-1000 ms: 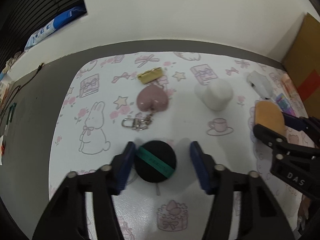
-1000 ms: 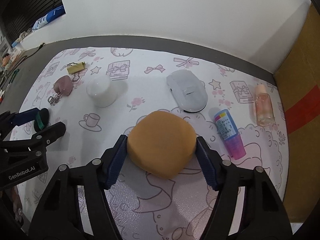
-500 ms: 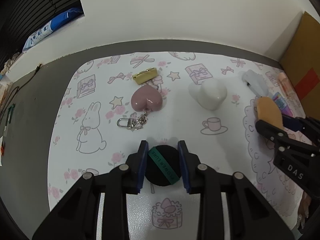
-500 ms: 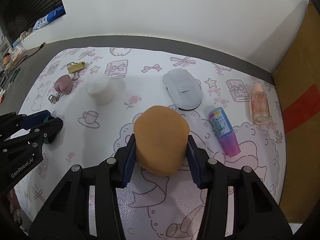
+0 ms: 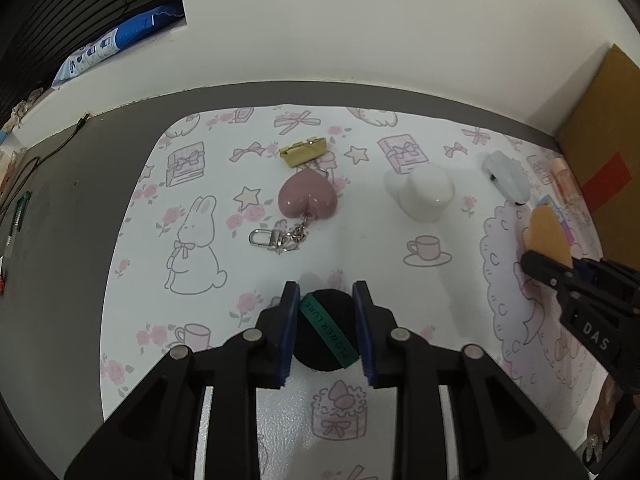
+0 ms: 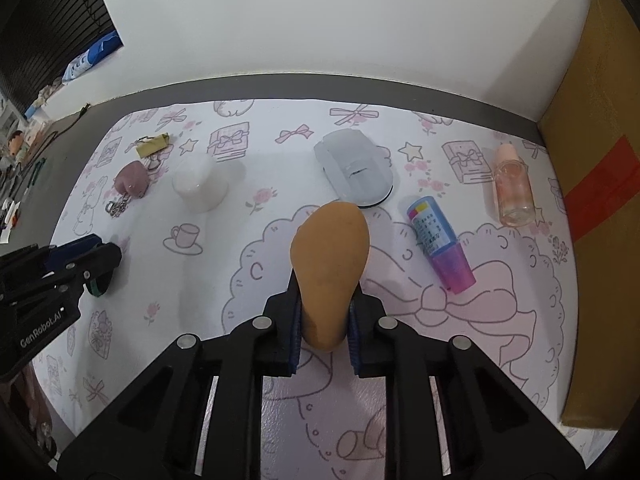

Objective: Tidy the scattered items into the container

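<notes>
A plain white wall is backing a grey table [image 5: 60, 240], and a white mat [image 6: 280, 152] printed with pink bows, bunnies and teacups is covering most of it. A brown cardboard box [image 6: 592, 160] is standing at the right edge.

Both grippers have closed in over the last second. The left gripper [image 5: 326, 330] is now pinching a black round puff [image 5: 326, 334] with a green band, its jaws still narrowing slightly. The right gripper [image 6: 325, 328] is closing its jaws on an orange sponge [image 6: 330, 256], squeezing it from a wide pad into a narrow teardrop.

Both items look secured for lifting, though no container is in view. A heart keychain [image 5: 308, 198], white jar [image 5: 426, 192], grey case [image 6: 354, 168] and two bottles [image 6: 438, 244] are still lying scattered.
</notes>
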Demonstrator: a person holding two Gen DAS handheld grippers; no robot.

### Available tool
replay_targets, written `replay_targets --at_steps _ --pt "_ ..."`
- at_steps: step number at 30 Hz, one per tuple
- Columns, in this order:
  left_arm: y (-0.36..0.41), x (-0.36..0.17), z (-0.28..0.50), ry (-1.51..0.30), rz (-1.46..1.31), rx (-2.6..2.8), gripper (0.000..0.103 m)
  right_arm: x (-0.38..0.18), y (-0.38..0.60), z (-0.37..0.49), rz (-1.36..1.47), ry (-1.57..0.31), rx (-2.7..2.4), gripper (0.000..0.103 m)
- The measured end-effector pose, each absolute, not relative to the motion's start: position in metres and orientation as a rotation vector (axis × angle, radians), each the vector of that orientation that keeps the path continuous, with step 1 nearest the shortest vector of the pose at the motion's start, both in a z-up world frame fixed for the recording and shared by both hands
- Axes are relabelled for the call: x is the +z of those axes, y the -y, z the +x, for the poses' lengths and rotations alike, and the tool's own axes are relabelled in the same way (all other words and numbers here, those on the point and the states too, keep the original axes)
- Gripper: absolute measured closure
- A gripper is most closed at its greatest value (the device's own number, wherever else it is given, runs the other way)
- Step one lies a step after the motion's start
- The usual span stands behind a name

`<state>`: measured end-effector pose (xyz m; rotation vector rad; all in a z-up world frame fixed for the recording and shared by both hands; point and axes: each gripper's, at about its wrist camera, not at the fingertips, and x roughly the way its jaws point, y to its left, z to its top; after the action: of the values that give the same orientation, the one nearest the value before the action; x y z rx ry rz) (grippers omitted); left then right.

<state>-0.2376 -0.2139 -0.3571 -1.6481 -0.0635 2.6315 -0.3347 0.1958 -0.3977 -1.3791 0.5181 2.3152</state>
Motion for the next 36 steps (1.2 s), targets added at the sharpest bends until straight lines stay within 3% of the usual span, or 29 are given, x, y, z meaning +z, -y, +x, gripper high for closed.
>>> replay_targets --at_steps 14,36 --pt "0.211 -0.311 -0.231 0.034 -1.595 2.660 0.076 -0.365 -0.198 -0.320 -1.347 -0.534 2.331 0.084" --pt "0.211 -0.165 -0.186 0.054 -1.348 2.764 0.076 -0.196 -0.164 -0.277 -1.153 -0.359 2.432 0.084"
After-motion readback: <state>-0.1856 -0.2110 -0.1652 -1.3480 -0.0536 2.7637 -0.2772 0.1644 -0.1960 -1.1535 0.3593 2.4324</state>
